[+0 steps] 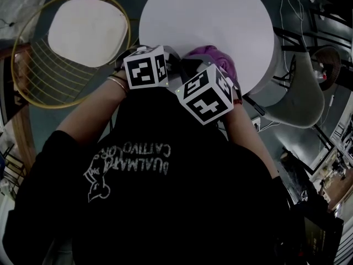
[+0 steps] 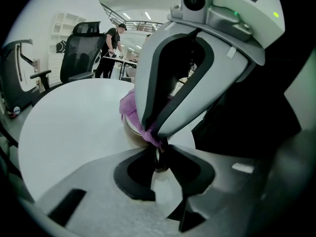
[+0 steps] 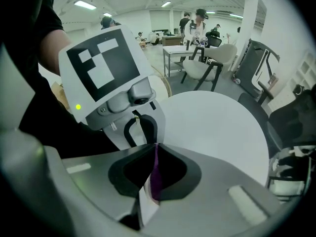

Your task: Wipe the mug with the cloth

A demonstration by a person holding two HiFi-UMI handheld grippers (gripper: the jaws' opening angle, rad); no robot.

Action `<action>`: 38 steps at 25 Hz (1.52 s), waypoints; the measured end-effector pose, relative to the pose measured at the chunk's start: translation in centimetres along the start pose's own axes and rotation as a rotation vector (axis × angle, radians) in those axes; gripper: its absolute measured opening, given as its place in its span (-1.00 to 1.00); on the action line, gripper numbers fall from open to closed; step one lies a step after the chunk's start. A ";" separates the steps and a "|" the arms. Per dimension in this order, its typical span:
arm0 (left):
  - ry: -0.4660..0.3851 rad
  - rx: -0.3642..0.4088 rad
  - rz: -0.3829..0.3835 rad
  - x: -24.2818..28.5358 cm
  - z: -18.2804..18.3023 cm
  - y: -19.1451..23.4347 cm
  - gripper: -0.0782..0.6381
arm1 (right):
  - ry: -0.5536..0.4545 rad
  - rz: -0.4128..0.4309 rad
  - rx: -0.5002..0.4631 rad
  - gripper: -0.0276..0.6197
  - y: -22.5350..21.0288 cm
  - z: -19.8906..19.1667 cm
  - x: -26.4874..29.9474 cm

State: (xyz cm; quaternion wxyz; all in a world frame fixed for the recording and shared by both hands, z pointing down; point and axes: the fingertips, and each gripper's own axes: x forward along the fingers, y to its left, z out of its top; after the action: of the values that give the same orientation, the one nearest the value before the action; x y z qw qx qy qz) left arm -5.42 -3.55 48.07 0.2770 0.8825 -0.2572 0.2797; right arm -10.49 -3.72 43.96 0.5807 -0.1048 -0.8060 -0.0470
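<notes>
Left gripper view shows me my left gripper [image 2: 159, 154] clamped on the thin wall of the tan mug [image 2: 131, 132]. The mug sits at the six o'clock edge of the smooth, round white table [image 2: 74, 122]. Fuzzy purple cloth [image 2: 129, 105] drapes over the mug's curved rim. My right gripper [image 3: 156, 149] is pinched tight on a flattened fold of that cloth.

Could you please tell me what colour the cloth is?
Purple; the cloth shows best in the head view.
</notes>
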 end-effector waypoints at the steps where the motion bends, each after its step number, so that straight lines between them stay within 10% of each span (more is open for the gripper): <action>1: 0.008 -0.005 0.002 -0.1 -0.1 0.0 -0.58 | 0.010 -0.012 -0.018 -0.83 -0.1 0.0 0.0; 8: 0.007 0.012 0.003 0.1 -0.2 -0.1 -0.58 | 0.101 -0.089 -0.185 -0.83 -0.9 0.3 0.9; 19: 0.020 -0.009 0.029 -0.1 -0.2 -0.4 -0.58 | 0.323 0.307 -0.075 -0.82 -1.0 0.7 2.6; 38: -0.008 -0.028 0.057 0.2 -0.3 0.6 -0.58 | 0.600 0.491 -0.107 -0.83 -2.6 -0.4 5.4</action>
State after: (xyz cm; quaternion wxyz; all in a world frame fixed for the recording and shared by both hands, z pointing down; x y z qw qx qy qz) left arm -5.77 -3.81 48.59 0.2801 0.8720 -0.2872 0.2806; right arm -12.38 -5.73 49.30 0.7784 -0.3064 -0.5475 0.0227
